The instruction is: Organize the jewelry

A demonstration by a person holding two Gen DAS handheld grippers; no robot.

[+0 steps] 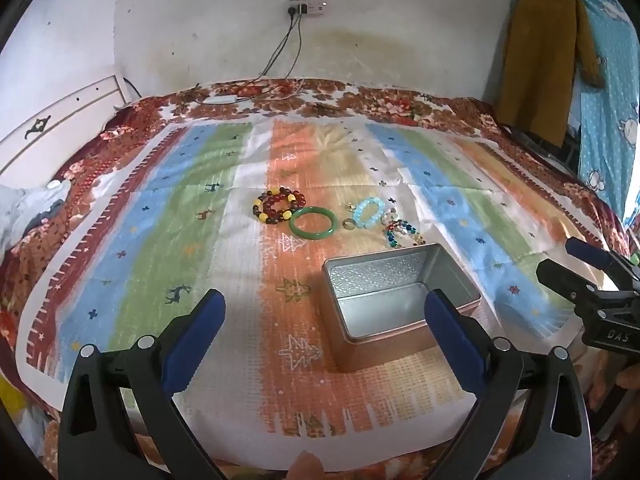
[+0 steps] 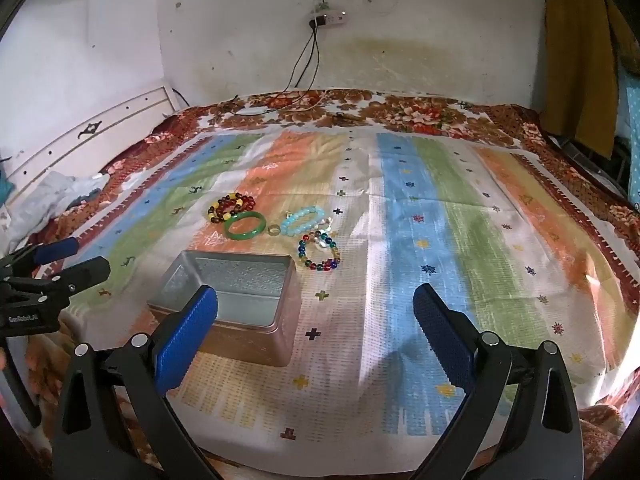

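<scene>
An open metal tin box (image 1: 400,300) (image 2: 236,300) stands on the striped cloth with nothing inside. Beyond it lie a red and yellow bead bracelet (image 1: 279,205) (image 2: 231,207), a green bangle (image 1: 311,223) (image 2: 245,226), a small ring (image 1: 348,224) (image 2: 274,230), a light blue bead bracelet (image 1: 369,212) (image 2: 303,221) and a multicoloured bead bracelet (image 1: 401,232) (image 2: 319,252). My left gripper (image 1: 326,308) hovers open in front of the box. My right gripper (image 2: 316,304) hovers open to the right of the box. Neither holds anything.
The striped cloth (image 1: 160,240) (image 2: 440,240) covers a floral bedspread (image 1: 360,100). A white headboard (image 1: 60,120) stands at the left, with crumpled clothing (image 2: 60,196) beside it. Cables (image 1: 280,52) hang from a wall socket. A yellow garment (image 1: 536,60) hangs at the right.
</scene>
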